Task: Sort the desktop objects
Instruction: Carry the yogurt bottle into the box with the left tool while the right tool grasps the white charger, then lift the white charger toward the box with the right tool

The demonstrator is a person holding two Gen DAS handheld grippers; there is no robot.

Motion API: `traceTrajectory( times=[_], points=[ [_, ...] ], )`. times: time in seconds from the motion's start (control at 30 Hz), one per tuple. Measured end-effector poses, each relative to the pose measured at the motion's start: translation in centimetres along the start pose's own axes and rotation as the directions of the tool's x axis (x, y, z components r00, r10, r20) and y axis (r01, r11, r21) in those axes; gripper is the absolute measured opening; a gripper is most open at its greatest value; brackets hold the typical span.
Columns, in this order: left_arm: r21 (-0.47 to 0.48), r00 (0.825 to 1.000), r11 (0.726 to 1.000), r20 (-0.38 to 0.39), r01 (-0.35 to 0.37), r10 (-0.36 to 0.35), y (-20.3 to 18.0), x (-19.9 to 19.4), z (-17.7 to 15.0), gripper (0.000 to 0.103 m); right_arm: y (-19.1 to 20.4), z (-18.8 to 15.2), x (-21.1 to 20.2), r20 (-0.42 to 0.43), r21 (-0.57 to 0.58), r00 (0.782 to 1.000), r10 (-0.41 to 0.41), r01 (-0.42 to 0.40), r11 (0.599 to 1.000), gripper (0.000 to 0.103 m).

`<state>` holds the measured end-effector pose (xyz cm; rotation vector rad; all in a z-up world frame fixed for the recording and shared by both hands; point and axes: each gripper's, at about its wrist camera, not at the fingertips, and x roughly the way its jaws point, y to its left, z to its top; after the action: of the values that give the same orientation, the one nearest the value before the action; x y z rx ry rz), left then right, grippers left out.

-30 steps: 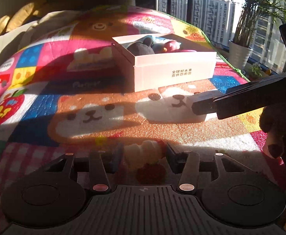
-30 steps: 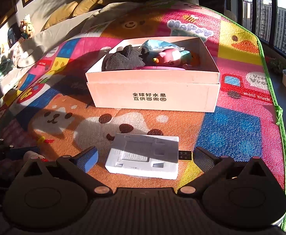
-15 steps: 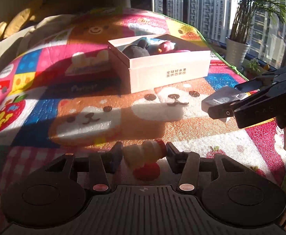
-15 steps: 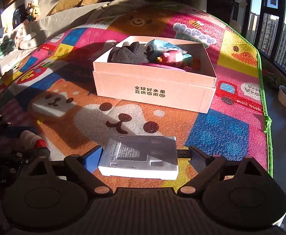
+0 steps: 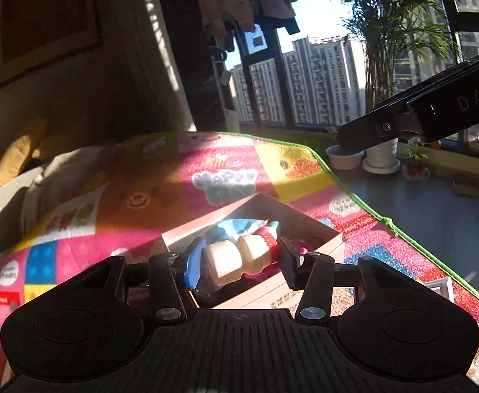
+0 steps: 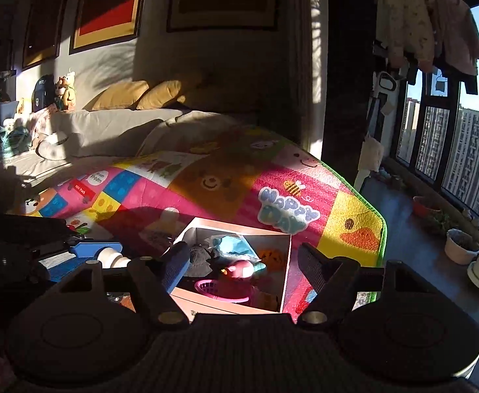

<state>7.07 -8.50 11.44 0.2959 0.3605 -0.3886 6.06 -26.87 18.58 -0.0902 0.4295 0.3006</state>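
My left gripper (image 5: 238, 263) is shut on a small cream bottle with a red cap (image 5: 239, 257), held sideways above the near-left part of the open pink cardboard box (image 5: 318, 229). The bottle also shows in the right wrist view (image 6: 110, 257). My right gripper (image 6: 242, 267) is open and empty, raised above the same box (image 6: 285, 262). The box holds a dark plush (image 6: 200, 260), a blue packet (image 6: 236, 245), a pink toy (image 6: 239, 270), an orange toy (image 6: 272, 257) and a pink basket (image 6: 220, 290). The white flat device (image 5: 439, 286) lies on the mat right of the box.
A colourful play mat (image 6: 213, 180) covers the surface, with a green edge on the right. Beyond it is dark floor with plant pots (image 6: 462, 247) by the window. A sofa with yellow cushions (image 6: 124, 95) stands at the back.
Both grippers rose and moved forward over the box. The left carried the bottle off the mat. The right left the white device on the mat.
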Motion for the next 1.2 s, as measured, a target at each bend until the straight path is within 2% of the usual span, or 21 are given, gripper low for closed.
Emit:
traceTrajectory(
  times=[0.1, 0.17, 0.23, 0.3, 0.33, 0.37, 0.4, 0.43, 0.47, 0.5, 0.53, 0.63, 0.7, 0.87, 1.0, 1.07, 1.13, 1.17, 1.2],
  points=[
    [-0.069, 0.999, 0.997, -0.043, 0.024, -0.027, 1.0, 2.9, 0.1, 0.052, -1.7, 0.0, 2.4, -0.046, 0.046, 0.999, 0.007, -0.005, 0.999, 0.071],
    [-0.077, 0.998, 0.996, -0.057, 0.034, -0.039, 1.3, 4.1, 0.1, 0.052, -2.2, -2.2, 3.3, -0.096, 0.048, 0.995, 0.007, -0.002, 0.999, 0.071],
    [-0.072, 0.998, 0.997, -0.043, 0.037, -0.04, 1.6, 5.5, 0.6, 0.052, -2.2, -4.8, 4.0, -0.162, 0.036, 0.987, 0.006, -0.001, 0.999, 0.072],
    [-0.11, 0.999, 0.993, -0.023, 0.044, -0.047, 2.1, 7.4, 1.2, 0.054, -1.8, -6.8, 4.9, -0.217, 0.005, 0.976, -0.022, 0.024, 1.0, 0.072],
    [-0.138, 0.998, 0.989, -0.023, 0.048, -0.052, 2.6, 8.3, 1.4, 0.061, -1.7, -7.6, 5.1, -0.235, -0.003, 0.971, -0.036, 0.037, 0.999, 0.072],
    [-0.163, 0.998, 0.985, -0.029, 0.053, -0.058, 3.0, 9.0, 1.6, 0.072, -1.8, -8.2, 5.1, -0.249, -0.001, 0.968, -0.042, 0.043, 0.999, 0.072],
    [-0.182, 0.998, 0.982, -0.03, 0.052, -0.058, 3.4, 9.2, 1.5, 0.077, -1.9, -8.8, 4.8, -0.257, 0.004, 0.966, -0.041, 0.043, 0.999, 0.073],
    [-0.196, 0.998, 0.979, -0.026, 0.046, -0.052, 3.8, 9.1, 1.2, 0.084, -1.9, -9.3, 4.5, -0.258, 0.008, 0.965, -0.039, 0.042, 0.999, 0.075],
    [-0.194, 0.999, 0.98, -0.023, 0.036, -0.041, 4.1, 8.6, 0.8, 0.09, -2.0, -9.8, 4.1, -0.251, 0.008, 0.967, -0.042, 0.046, 0.999, 0.082],
    [-0.185, 0.999, 0.983, -0.028, 0.016, -0.022, 4.2, 8.0, 0.3, 0.093, -2.1, -10.5, 3.5, -0.241, -0.001, 0.969, -0.058, 0.059, 0.998, 0.088],
    [-0.172, 0.999, 0.985, -0.036, -0.011, 0.005, 4.3, 7.3, -0.2, 0.096, -2.2, -11.1, 3.1, -0.236, -0.01, 0.969, -0.076, 0.076, 0.997, 0.089],
    [-0.136, 0.994, 0.988, -0.093, -0.071, 0.058, 4.1, 4.9, -2.3, 0.099, -2.7, -12.9, 2.8, -0.254, -0.008, 0.961, -0.108, 0.109, 0.994, 0.095],
    [-0.141, 0.987, 0.988, -0.153, -0.064, 0.043, 3.7, 3.4, -3.8, 0.1, -3.1, -14.3, 2.9, -0.276, 0.018, 0.955, -0.108, 0.117, 0.993, 0.103],
    [-0.176, 0.97, 0.984, -0.241, -0.007, -0.036, 1.4, 0.1, -7.0, 0.103, -3.2, -16.4, 4.8, -0.331, 0.064, 0.939, -0.088, 0.116, 0.991, 0.103],
    [-0.196, 0.939, 0.978, -0.318, 0.071, -0.132, -1.1, -0.6, -9.1, 0.103, -2.6, -16.6, 6.9, -0.347, 0.074, 0.935, -0.072, 0.103, 0.992, 0.103],
    [-0.183, 0.928, 0.979, -0.342, 0.091, -0.15, -2.2, -0.6, -10.0, 0.103, -2.5, -16.7, 8.0, -0.362, 0.065, 0.929, -0.082, 0.113, 0.991, 0.103],
    [-0.174, 0.924, 0.98, -0.353, 0.093, -0.151, -2.6, -0.7, -10.5, 0.103, -2.7, -16.5, 8.5, -0.374, 0.094, 0.924, -0.074, 0.117, 0.989, 0.103],
    [-0.178, 0.923, 0.979, -0.354, 0.094, -0.153, -2.6, -0.7, -10.7, 0.103, -2.6, -16.3, 8.5, -0.382, 0.094, 0.921, -0.075, 0.12, 0.988, 0.1],
    [-0.186, 0.923, 0.978, -0.353, 0.092, -0.154, -2.5, -0.8, -10.8, 0.103, -2.4, -16.0, 8.3, -0.386, 0.081, 0.919, -0.075, 0.115, 0.99, 0.091]
  ],
)
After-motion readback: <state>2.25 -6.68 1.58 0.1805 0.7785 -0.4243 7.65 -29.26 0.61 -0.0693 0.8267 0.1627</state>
